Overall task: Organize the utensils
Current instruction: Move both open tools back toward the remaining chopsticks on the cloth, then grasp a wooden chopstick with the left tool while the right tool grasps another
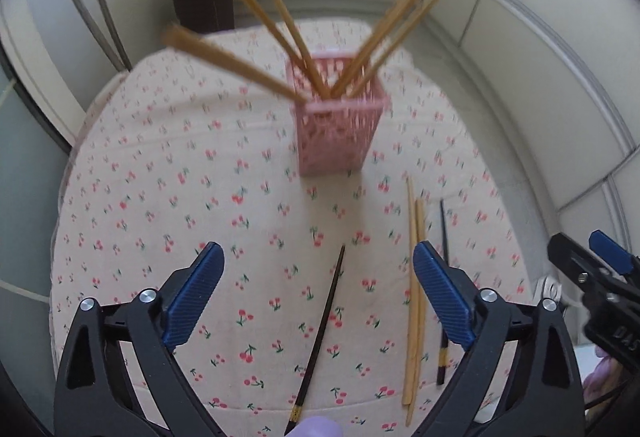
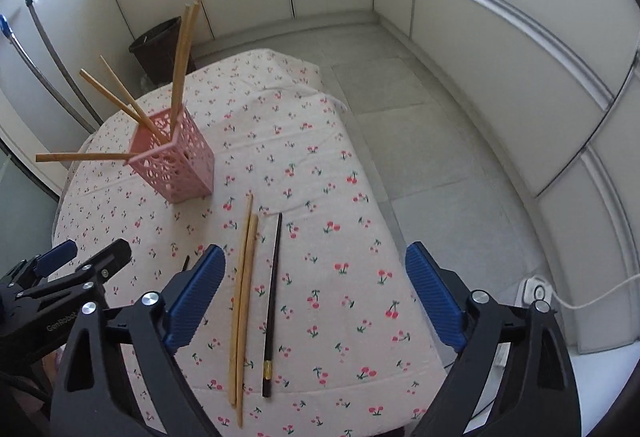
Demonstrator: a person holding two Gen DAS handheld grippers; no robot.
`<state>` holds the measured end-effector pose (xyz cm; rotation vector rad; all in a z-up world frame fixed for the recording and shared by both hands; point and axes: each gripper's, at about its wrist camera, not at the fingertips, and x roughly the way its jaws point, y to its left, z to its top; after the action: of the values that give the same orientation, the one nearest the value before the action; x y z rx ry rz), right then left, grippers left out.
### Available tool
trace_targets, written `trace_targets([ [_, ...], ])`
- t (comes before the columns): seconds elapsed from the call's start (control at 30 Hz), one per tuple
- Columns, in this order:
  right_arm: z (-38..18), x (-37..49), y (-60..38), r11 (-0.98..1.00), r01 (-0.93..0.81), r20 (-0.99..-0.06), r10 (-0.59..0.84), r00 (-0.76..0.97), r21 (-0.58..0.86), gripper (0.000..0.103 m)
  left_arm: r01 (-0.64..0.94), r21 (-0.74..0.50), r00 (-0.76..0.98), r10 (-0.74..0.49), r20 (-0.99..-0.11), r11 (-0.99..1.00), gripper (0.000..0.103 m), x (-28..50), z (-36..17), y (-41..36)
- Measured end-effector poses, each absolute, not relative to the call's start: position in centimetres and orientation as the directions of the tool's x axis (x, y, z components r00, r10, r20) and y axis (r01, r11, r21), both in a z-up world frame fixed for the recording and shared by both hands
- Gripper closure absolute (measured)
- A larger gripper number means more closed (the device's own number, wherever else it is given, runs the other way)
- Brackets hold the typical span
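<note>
A pink perforated holder (image 1: pixel 336 125) (image 2: pixel 176 161) stands on the cherry-print tablecloth with several wooden chopsticks (image 1: pixel 280 17) (image 2: pixel 182 65) leaning out of it. My left gripper (image 1: pixel 318 265) is open above a dark chopstick (image 1: pixel 320 341) lying on the cloth between its fingers. Two light wooden chopsticks (image 1: pixel 414 289) (image 2: pixel 242 301) lie side by side, next to a second dark chopstick (image 1: pixel 443 233) (image 2: pixel 273 297). My right gripper (image 2: pixel 314 269) is open, and both the wooden pair and that dark chopstick lie under its span. Nothing is held.
The table (image 2: pixel 340 197) ends at the right over a grey tiled floor (image 2: pixel 420 141). A dark bin (image 2: pixel 160 45) stands behind the table by white cabinets. A white socket with a cord (image 2: pixel 538 293) lies on the floor at the right.
</note>
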<state>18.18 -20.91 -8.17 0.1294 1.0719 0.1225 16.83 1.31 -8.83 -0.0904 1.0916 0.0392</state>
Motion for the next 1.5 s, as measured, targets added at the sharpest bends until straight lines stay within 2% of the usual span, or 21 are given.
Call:
trace_targets([
  [0.13,-9.6,18.4,-22.1,0.968,0.017,-0.888,0.224,0.401,0.252,0.013,-0.03,-0.026,0.384,-0.013,-0.923,0.999,0.009,17.5,-11.8,-0.2],
  [0.23,-9.5,18.3,-22.8,0.959,0.041,-0.881,0.239,0.408,0.279,0.013,-0.011,-0.091,0.342,-0.082,-0.936,0.996,0.009,18.4,-13.1,-1.4],
  [0.37,-8.7,18.3,-24.4,0.941,0.077,-0.864,0.267,0.428,0.329,0.012,-0.016,-0.176,0.382,-0.157,-0.911,0.984,0.01,20.2,-13.4,-2.9],
  [0.47,-8.3,18.6,-25.4,0.922,0.097,-0.85,0.301,0.433,0.376,0.013,-0.044,-0.2,0.425,-0.163,-0.89,0.979,0.015,21.8,-13.5,-3.8],
  [0.63,-7.8,19.0,-26.5,0.893,0.111,-0.826,0.349,0.443,0.436,0.013,-0.134,-0.202,0.418,-0.129,-0.899,0.97,0.042,24.2,-15.3,-4.6],
  [0.8,-7.4,19.1,-26.8,0.875,0.106,-0.808,0.382,0.448,0.472,0.013,-0.233,-0.211,0.396,-0.106,-0.912,0.949,0.056,25.6,-16.6,-4.7],
  [0.93,-7.4,19.2,-27.0,0.866,0.111,-0.804,0.397,0.442,0.488,0.013,-0.228,-0.116,0.409,-0.013,-0.913,0.967,0.061,26.1,-16.8,-5.7],
  [1.0,-7.6,19.2,-27.1,0.861,0.115,-0.803,0.403,0.439,0.495,0.013,-0.203,-0.051,0.416,0.039,-0.908,0.978,0.075,26.1,-16.8,-6.3],
  [1.03,-7.7,19.2,-27.1,0.86,0.118,-0.804,0.405,0.437,0.497,0.013,-0.191,-0.037,0.422,0.048,-0.905,0.981,0.078,26.2,-16.9,-6.5],
  [1.13,-8.0,19.4,-26.9,0.863,0.117,-0.809,0.403,0.427,0.492,0.013,-0.157,-0.046,0.426,0.025,-0.904,0.987,0.098,26.0,-16.8,-6.3],
  [1.27,-8.6,19.7,-26.4,0.88,0.115,-0.827,0.378,0.417,0.461,0.013,-0.118,-0.175,0.442,-0.106,-0.891,0.977,0.099,24.8,-16.3,-4.8],
  [1.5,-10.7,20.8,-23.8,0.885,0.088,-0.846,0.401,0.351,0.457,0.013,-0.025,-0.211,0.511,-0.169,-0.843,0.977,0.099,19.2,-11.8,-2.3],
])
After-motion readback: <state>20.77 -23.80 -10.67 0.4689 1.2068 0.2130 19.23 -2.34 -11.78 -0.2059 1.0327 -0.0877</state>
